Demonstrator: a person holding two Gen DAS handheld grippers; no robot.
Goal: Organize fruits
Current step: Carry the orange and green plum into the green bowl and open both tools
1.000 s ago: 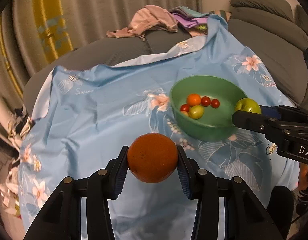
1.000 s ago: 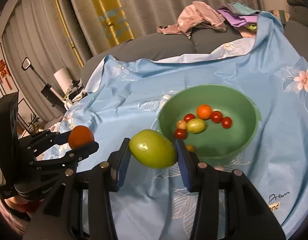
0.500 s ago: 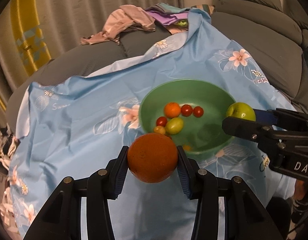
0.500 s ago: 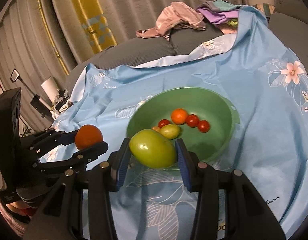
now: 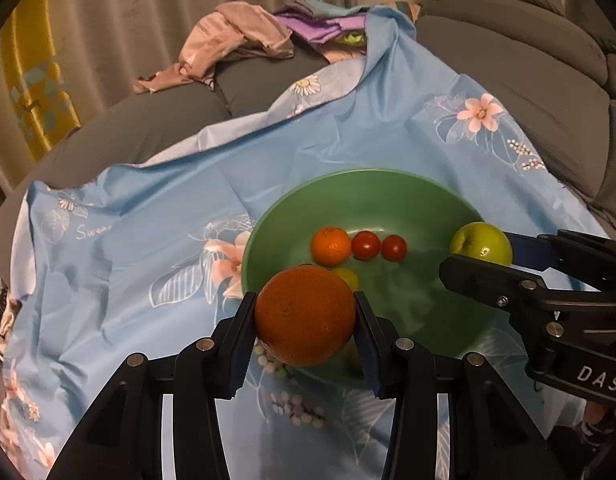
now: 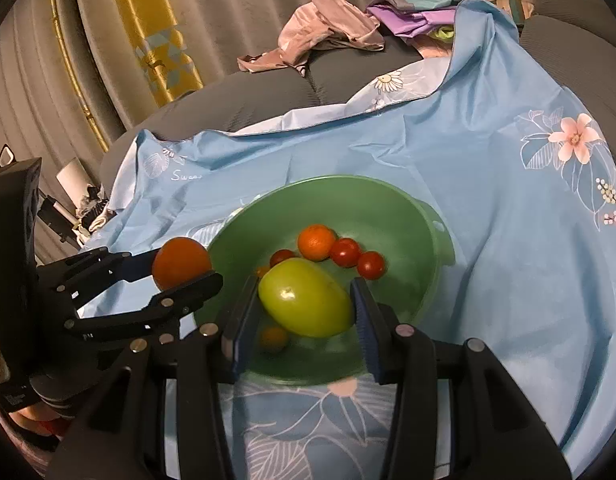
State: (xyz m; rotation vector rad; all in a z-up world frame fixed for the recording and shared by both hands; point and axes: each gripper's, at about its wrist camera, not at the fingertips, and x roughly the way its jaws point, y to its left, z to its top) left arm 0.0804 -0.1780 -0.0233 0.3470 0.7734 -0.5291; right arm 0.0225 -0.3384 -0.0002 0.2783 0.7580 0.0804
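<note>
My left gripper [image 5: 305,322] is shut on a large orange [image 5: 305,315], held over the near left rim of a green bowl [image 5: 372,188]. My right gripper [image 6: 304,300] is shut on a green apple [image 6: 306,299], held above the bowl's [image 6: 412,216] near part. In the bowl lie a small orange [image 5: 331,246], two red tomatoes [image 5: 365,245] and a yellow-green fruit [image 5: 347,276], partly hidden behind the large orange. The right wrist view shows the left gripper [image 6: 180,270] with the orange [image 6: 181,263] at the bowl's left rim. The left wrist view shows the right gripper [image 5: 484,254] with the apple [image 5: 481,242] at the bowl's right rim.
The bowl rests on a light blue flowered cloth [image 5: 156,208] spread over a grey sofa [image 5: 508,40]. A heap of pink and purple clothes [image 5: 244,40] lies at the back. Grey curtains [image 6: 228,8] with a yellow strip hang behind.
Both grippers have moved in toward the bowl with their fruits. The orange now hangs at the bowl's left rim and the apple over the bowl itself.
</note>
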